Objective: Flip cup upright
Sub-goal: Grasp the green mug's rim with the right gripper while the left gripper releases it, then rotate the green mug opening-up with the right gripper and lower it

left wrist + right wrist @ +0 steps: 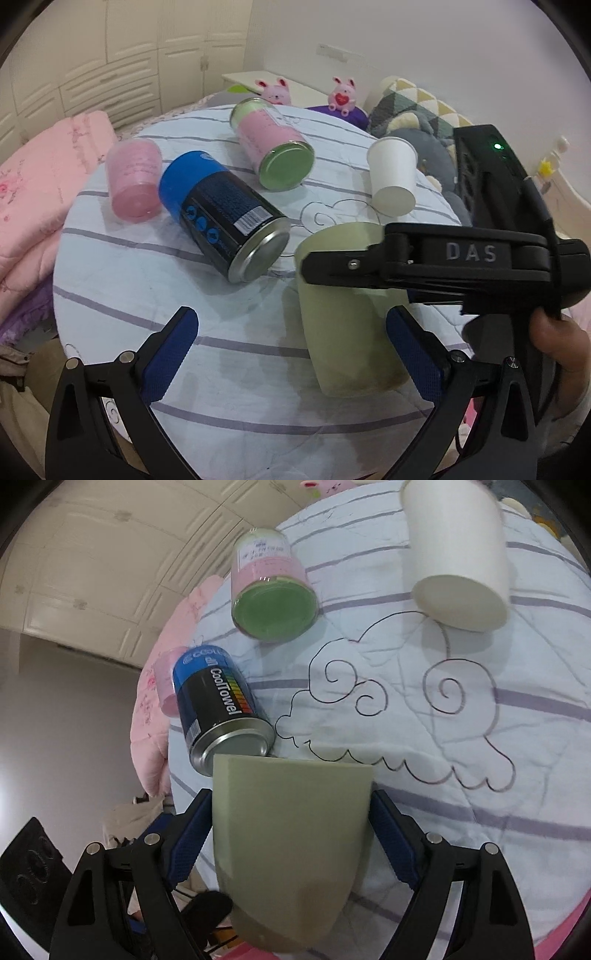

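The right gripper (291, 834) clamps the pale green cup (291, 834) by its sides, ready to turn it; the left gripper (291, 354) hangs wide open, empty, over the desk (229, 354).

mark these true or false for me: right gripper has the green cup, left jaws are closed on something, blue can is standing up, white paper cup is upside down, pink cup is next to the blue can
1. The right gripper holds the pale green cup. True: its jaws press the cup's two sides.
2. The left gripper is closed on something. False: its jaws are spread wide with nothing between them.
3. The blue can stands upright. False: it lies on its side on the striped cloth.
4. The white paper cup is upside down. True: its closed base faces up.
5. The pink cup is next to the blue can. True: it sits right beside it.
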A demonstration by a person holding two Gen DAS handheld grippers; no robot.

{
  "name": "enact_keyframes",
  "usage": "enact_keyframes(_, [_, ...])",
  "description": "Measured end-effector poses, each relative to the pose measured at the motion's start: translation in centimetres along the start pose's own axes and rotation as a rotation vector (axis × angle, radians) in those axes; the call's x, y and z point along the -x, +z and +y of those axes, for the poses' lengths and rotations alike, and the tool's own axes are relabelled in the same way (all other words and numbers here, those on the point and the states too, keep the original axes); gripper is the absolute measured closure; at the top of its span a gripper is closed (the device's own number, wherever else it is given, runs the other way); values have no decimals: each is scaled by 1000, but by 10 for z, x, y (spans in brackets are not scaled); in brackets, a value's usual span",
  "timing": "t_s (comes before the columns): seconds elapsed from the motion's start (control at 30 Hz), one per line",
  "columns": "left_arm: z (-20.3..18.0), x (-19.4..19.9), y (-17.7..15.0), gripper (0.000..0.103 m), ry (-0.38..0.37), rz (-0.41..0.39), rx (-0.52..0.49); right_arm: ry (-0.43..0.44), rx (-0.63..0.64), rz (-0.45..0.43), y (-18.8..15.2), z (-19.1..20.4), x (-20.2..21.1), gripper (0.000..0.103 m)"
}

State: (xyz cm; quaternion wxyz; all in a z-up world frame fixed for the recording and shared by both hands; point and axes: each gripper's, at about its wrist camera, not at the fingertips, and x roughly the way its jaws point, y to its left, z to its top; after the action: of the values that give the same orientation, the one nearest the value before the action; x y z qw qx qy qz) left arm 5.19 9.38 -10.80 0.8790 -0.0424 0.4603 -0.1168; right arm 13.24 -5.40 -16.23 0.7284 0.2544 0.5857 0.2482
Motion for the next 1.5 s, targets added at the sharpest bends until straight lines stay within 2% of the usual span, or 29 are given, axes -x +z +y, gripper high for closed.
enact_keyframes(0.07, [-1,-1,1,0,-8,1,-2,-6,21,-8,-1,1,0,23])
enact_keyframes(0.23, [-9,-3,4,0,-23,1,-20,-22,68,-38,-3,1,10,23])
enact_keyframes(0.43, [-26,-8,9,0,-21,2,-46,-87,152,-140,-2,6,33,23])
enact_keyframes(0.53, [-32,-15,10,0,1,15,-43,-162,239,-220,-2,12,46,23])
enact_keyframes(0.67, [-35,-24,11,0,18,30,-16,-309,402,-353,-6,28,62,23])
enact_keyframes(0.8, [-38,-30,12,0,22,30,12,-378,499,-467,-16,30,67,23])
enact_keyframes(1.0, [-43,-38,7,0,56,63,0,-400,547,-490,-26,25,71,23])
enact_keyframes(1.5, [-38,-31,6,0,108,60,10,-443,623,-437,-30,37,63,22])
